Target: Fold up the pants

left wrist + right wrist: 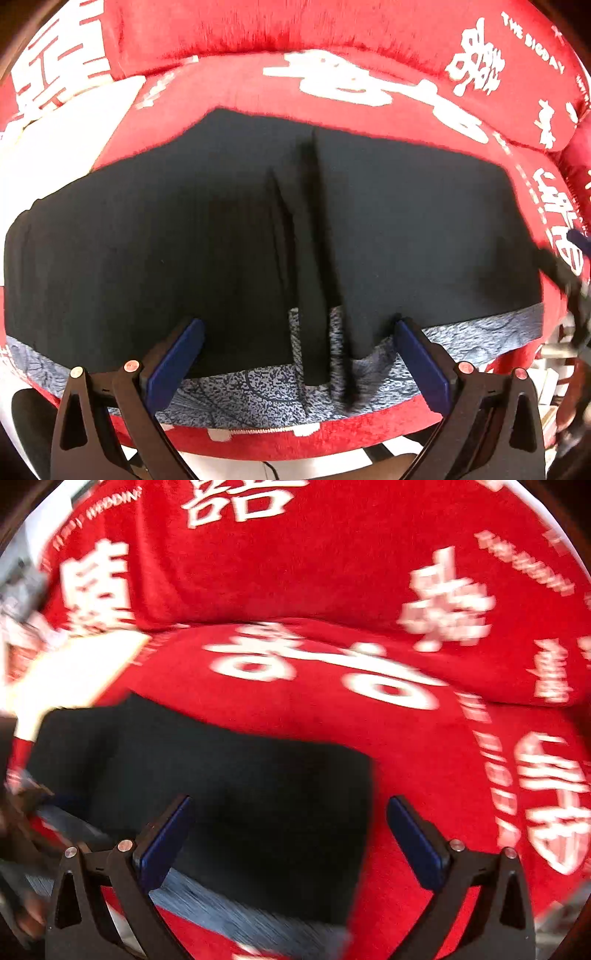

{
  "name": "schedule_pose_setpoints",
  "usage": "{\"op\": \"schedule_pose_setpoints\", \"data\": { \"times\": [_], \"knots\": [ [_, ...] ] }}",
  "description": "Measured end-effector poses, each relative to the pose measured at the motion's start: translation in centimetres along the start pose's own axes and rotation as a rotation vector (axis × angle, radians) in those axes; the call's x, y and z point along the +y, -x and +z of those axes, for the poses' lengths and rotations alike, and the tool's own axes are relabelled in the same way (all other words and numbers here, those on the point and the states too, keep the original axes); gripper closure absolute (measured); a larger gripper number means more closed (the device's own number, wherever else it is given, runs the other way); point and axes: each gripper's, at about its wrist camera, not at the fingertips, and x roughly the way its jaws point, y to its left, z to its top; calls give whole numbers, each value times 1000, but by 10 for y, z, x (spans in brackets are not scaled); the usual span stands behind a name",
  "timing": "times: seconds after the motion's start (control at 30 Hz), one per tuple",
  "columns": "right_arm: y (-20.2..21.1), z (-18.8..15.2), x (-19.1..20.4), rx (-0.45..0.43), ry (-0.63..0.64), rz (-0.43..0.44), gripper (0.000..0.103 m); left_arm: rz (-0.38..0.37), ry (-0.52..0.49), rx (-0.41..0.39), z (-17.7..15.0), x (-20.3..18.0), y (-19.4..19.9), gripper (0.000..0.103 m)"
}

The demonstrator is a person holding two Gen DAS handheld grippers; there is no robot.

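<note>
Left tongs [299, 350]: released, jaws spread wide, nothing between the blue pads [173, 365]. They hang just above the near edge of the pants [184, 240], over the patterned grey waistband [243, 391], pointing steeply down.

Right tongs [290, 834]: also released, jaws as wide as they go, no cloth pinched. They hover over the right-hand end of the dark cloth; the right wrist view is blurred, so finer detail there is not readable. The right tongs appear as a dark smear at the right margin of the left wrist view.

Task item: one pair of dark pants, lying flat on a red sofa seat [369, 110] printed with white characters. The waistband runs along the front edge of the seat. A raised lengthwise pleat [314, 221] stands up near the middle.

Progress (judgement): the garment looks spread out and possibly doubled, giving a broad rectangle; the layering cannot be confirmed because the cloth is uniformly dark. Neither tool grips anything, so this reads as a pause between folds. Remaining: flatten the centre ridge and make at least one further fold.

Count: tongs, two. Pants, one. Red back cushions [295, 26], at least two. One white flat object [74, 122] at the left of the seat, unidentified.
</note>
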Motion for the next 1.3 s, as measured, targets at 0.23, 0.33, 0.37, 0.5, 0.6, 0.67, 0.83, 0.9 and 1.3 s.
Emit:
{"op": "schedule_pose_setpoints", "data": {
  "times": [0.23,0.33,0.37,0.5,0.6,0.67,0.83,0.9,1.3],
  "knots": [
    [1,-52,1,77,-13,-58,0,31,-3,-49,-9,5,18,0],
    [24,-42,9,-40,-44,13,0,29,-9,-21,-11,9,9,0],
    [23,-39,14,-49,-43,47,0,28,-12,-17,-12,9,7,0],
    [-17,-38,46,113,40,97,0,-1,-5,-57,-13,17,25,0],
    [-7,-28,58,50,60,110,0,17,15,-106,-20,36,40,0],
    [-5,-21,62,28,47,137,0,31,43,-118,-23,51,42,0],
    [-34,-6,86,88,72,109,0,23,159,-98,-27,98,35,0],
    [-38,0,97,85,56,132,0,39,184,-91,-28,113,31,0],
    [-25,33,146,25,15,136,0,85,249,-96,-39,174,20,0]
  ]
}}
